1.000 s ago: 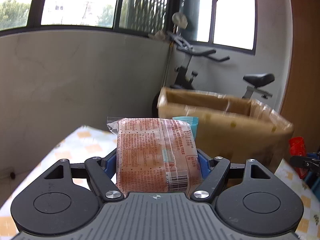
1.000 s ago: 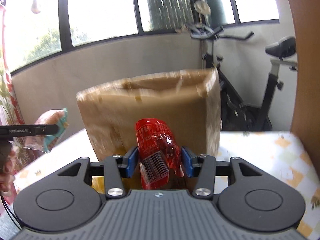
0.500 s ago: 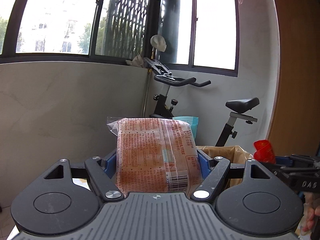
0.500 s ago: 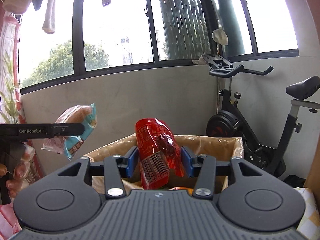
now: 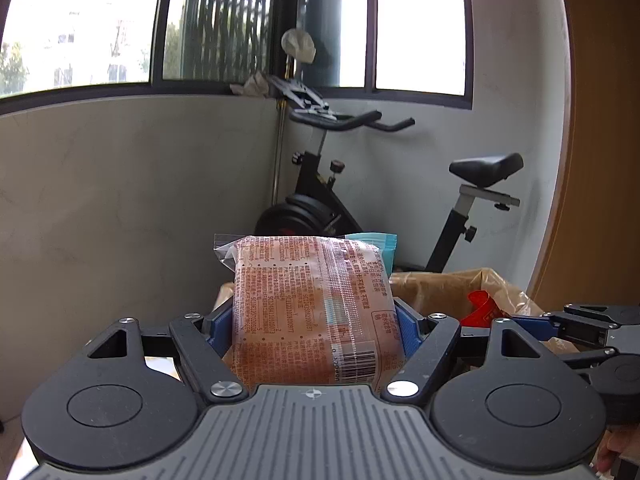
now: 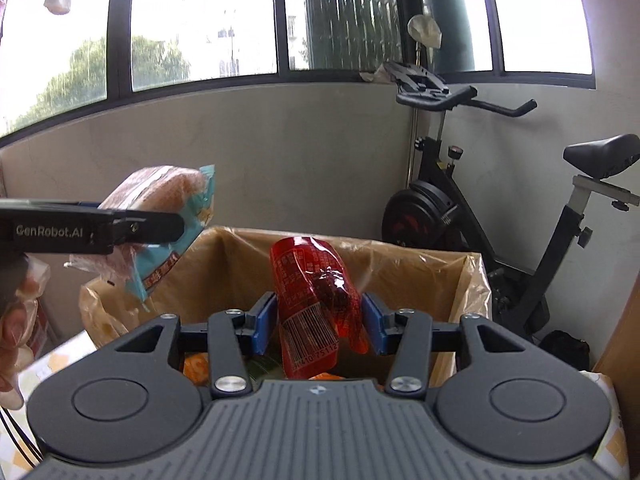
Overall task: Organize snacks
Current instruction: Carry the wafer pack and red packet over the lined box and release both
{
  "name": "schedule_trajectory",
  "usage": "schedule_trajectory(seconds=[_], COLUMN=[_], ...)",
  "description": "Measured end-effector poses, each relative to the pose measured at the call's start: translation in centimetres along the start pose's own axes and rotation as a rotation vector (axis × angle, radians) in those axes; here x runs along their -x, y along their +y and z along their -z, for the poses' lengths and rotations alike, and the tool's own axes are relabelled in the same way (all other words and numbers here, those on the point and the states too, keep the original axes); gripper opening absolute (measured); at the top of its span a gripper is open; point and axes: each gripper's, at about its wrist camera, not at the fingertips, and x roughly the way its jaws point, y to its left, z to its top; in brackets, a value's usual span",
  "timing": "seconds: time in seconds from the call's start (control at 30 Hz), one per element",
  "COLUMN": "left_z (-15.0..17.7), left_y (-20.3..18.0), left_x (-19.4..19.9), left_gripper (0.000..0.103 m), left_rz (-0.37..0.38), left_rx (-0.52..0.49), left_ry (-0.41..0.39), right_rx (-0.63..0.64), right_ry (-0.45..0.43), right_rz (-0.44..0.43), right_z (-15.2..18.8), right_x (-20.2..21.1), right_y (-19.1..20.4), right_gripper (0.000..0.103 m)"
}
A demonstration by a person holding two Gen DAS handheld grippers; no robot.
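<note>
My left gripper (image 5: 312, 328) is shut on a clear packet of orange-brown bread with a teal end (image 5: 308, 312). It holds the packet upright above the near left rim of an open cardboard box (image 5: 440, 292). My right gripper (image 6: 318, 320) is shut on a red snack packet (image 6: 316, 280) with a barcode, held over the box's opening (image 6: 460, 280). In the right wrist view the left gripper (image 6: 160, 224) and its bread packet (image 6: 160, 196) hang at the left, over the box's left rim. The red packet (image 5: 482, 308) shows at the right of the left wrist view.
Orange snack packs (image 6: 196, 364) lie inside the box. The box stands on a chequered tablecloth (image 6: 612, 440). An exercise bike (image 6: 460, 220) stands behind it against a grey wall under windows. A wooden panel (image 5: 592, 200) rises at the right. A person's hand (image 6: 16, 320) shows at the left edge.
Both grippers have risen and moved forward with their packets, from in front of the box's side to above its open top. Neither grip has altered.
</note>
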Motion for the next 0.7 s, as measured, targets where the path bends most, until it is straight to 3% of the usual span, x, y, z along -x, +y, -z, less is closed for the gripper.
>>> schedule_trajectory(seconds=[0.23,0.33,0.47,0.7], left_z=[0.8,0.7,0.6,0.9], left_y=[0.4,0.5,0.6,1.5], left_x=[-1.5,-1.4,-0.9,1.0], left_gripper=[0.080,0.087,0.087,0.089], left_rz=[0.002,-0.004,-0.011,-0.016], left_rx=[0.005,-0.014,-0.024,0.007], left_ry=[0.047,0.049,0.047,0.060], right_rx=[-0.005,-0.002,0.011,0.013], right_ry=[0.053,0.061,0.049,0.034], right_rz=[0.053,0.056,0.054,0.045], right_z=[0.7,1.0,1.0,1.5], right_x=[-1.2,-1.1,-0.7,0.8], right_y=[-0.4,-0.3,0.1,0.6], right_gripper=[0.052,0.063,0.075,0.081])
